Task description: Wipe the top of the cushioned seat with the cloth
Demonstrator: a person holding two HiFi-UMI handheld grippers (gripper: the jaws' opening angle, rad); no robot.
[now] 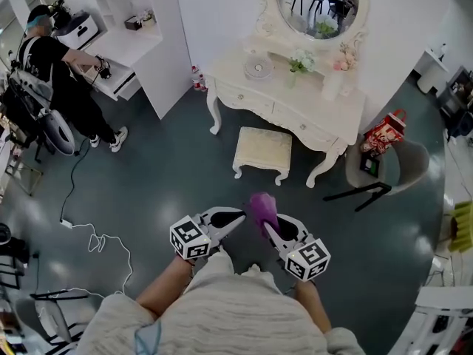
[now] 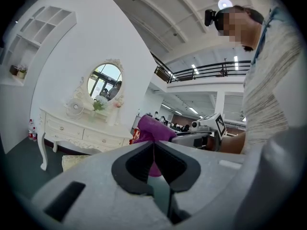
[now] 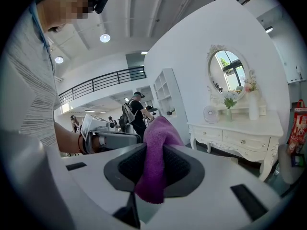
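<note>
Person's pale knit jumper (image 1: 222, 309) nearest, then right gripper (image 1: 266, 226) clamped on crumpled purple cloth (image 1: 262, 207), wad standing proud of tips, prob. as wiping pad; left gripper (image 1: 238, 218) closed, empty; cream cushioned seat (image 1: 262, 148) well ahead, fronting white dressing table (image 1: 295, 106), top not yet reached.

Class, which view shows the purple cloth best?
The right gripper view: the cloth fills the centre, pinched between the right gripper's jaws. The head view shows only a small purple bunch at that gripper's tip; the left gripper view shows part of it beyond the left gripper's shut jaws.
</note>
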